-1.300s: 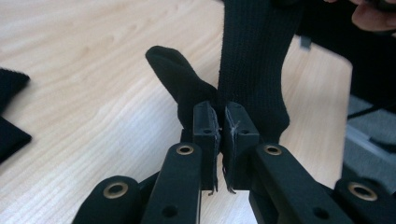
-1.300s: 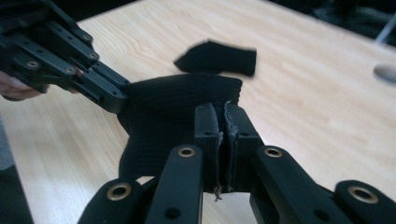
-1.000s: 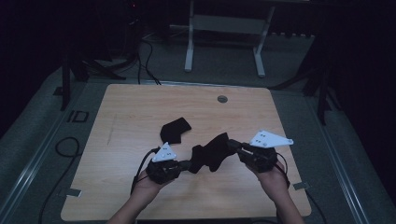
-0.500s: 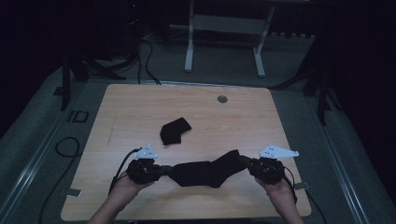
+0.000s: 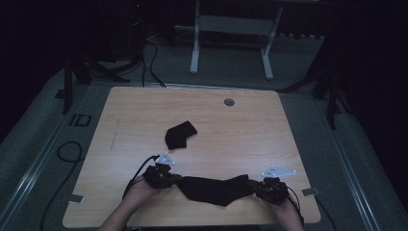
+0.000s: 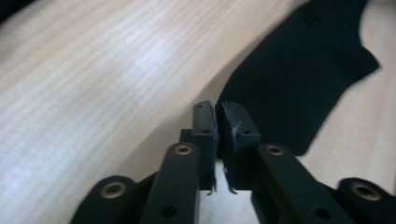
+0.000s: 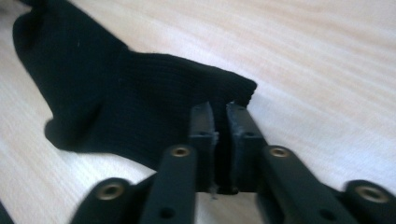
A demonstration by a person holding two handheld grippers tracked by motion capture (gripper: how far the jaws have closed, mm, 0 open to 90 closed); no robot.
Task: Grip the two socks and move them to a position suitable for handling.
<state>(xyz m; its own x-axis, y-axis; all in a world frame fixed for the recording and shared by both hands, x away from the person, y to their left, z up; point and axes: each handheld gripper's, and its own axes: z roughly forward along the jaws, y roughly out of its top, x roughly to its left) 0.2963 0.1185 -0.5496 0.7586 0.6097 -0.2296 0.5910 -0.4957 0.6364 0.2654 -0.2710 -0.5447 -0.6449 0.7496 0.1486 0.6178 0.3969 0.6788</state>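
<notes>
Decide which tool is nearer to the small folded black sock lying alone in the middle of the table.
Left. The left tool sits just below the folded sock, slightly to its left. The right tool is far off to its lower right, at the other end of the stretched sock.

From above we are overlooking the tabletop (image 5: 250, 125); both gripper views are skimming close, sharing the black sock (image 5: 211, 189).

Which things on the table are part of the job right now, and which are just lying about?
In the job:
- flat black knit sock, stretched between the two grippers
- left gripper, jaws just opening at one end
- right gripper, jaws just opening at the other end

Lying about:
- folded black sock, mid-table
- round grey grommet
</notes>
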